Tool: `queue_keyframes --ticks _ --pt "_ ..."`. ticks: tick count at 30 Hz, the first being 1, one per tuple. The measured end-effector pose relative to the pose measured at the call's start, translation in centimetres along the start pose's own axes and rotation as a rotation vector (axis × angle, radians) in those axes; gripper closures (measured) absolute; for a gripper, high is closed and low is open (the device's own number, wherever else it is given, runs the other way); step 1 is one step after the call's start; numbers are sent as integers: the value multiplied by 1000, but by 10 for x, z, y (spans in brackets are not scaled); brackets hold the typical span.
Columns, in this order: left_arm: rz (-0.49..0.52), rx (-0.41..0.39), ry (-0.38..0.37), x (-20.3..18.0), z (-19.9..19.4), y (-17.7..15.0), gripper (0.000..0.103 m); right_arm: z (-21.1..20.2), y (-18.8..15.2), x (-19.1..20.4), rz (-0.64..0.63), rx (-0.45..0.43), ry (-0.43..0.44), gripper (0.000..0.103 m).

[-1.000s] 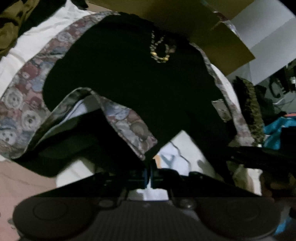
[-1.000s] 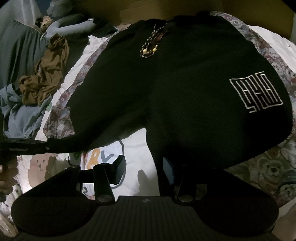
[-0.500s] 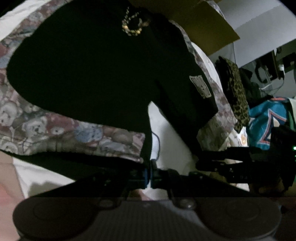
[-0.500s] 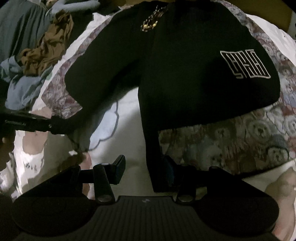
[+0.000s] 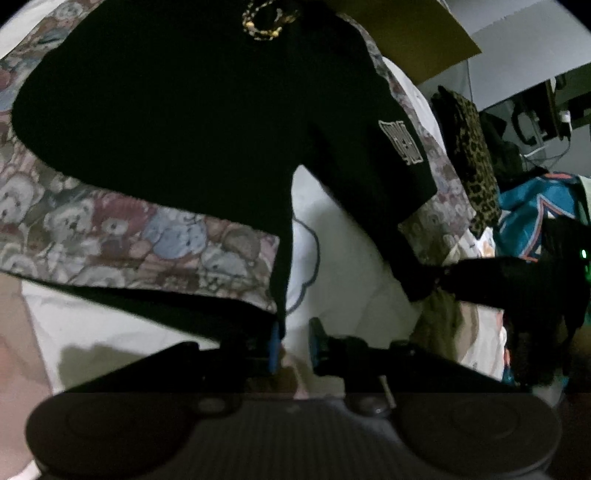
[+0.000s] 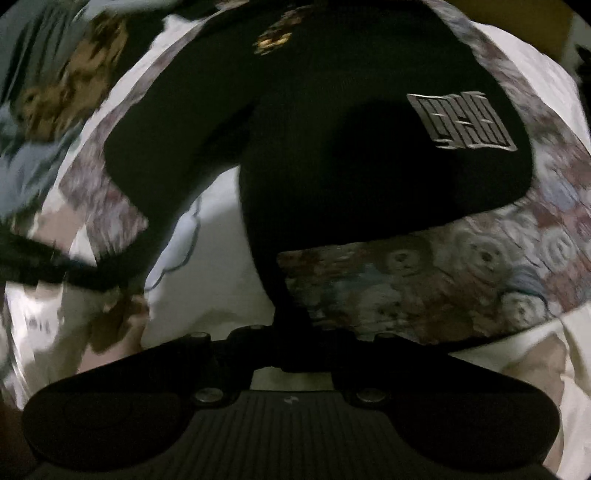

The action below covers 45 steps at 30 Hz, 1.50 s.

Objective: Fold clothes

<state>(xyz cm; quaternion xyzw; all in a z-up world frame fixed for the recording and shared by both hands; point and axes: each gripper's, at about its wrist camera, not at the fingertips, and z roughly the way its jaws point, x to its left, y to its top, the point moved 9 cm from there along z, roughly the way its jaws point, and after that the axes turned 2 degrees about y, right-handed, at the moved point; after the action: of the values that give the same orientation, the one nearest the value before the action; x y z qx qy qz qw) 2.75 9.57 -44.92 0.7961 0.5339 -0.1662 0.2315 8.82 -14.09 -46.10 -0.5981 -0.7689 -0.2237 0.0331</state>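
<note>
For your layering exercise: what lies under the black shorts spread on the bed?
Under the black shorts lies a teddy-bear print cloth, showing beyond both leg hems, on a white sheet. Whatever lies beneath the shorts' middle is covered.

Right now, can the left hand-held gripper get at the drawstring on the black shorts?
Probably yes. The drawstring lies uncovered on the black shorts at the far waistband, and the left hand-held gripper is open with nothing between them. It would have to cross the whole garment.
</note>
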Motion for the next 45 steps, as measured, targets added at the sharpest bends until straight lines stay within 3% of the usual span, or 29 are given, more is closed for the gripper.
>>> queue_keyframes --ticks 6,13,19,20,23,25,28,33,36,39,45 --pt "4 -22 -17 -1 -19 3 86 -9 1 -2 46 13 62 101" --pt "25 -73 -54 -9 -36 27 86 -11 4 16 67 17 184 101" --pt "50 -120 29 -2 -29 45 85 -2 -3 5 104 71 154 97" --pt "51 -127 52 3 -27 47 85 -3 -2 5 113 68 161 93" --pt "36 -123 101 19 -14 49 85 -12 6 -1 141 20 180 58" --pt "39 -101 128 25 -4 46 85 -22 13 -10 166 -22 182 57" --pt "50 -57 148 30 8 36 85 -36 26 -44 212 -98 82 57" --pt "51 -14 156 33 16 21 86 -61 30 -130 300 -211 -236 57" --pt "48 -6 154 35 14 17 86 -79 25 -178 362 -256 -374 57" --pt "50 0 150 34 11 18 86 -90 27 -205 367 -282 -453 57" --pt "58 -12 135 32 -1 24 86 -85 33 -212 284 -268 -516 57"
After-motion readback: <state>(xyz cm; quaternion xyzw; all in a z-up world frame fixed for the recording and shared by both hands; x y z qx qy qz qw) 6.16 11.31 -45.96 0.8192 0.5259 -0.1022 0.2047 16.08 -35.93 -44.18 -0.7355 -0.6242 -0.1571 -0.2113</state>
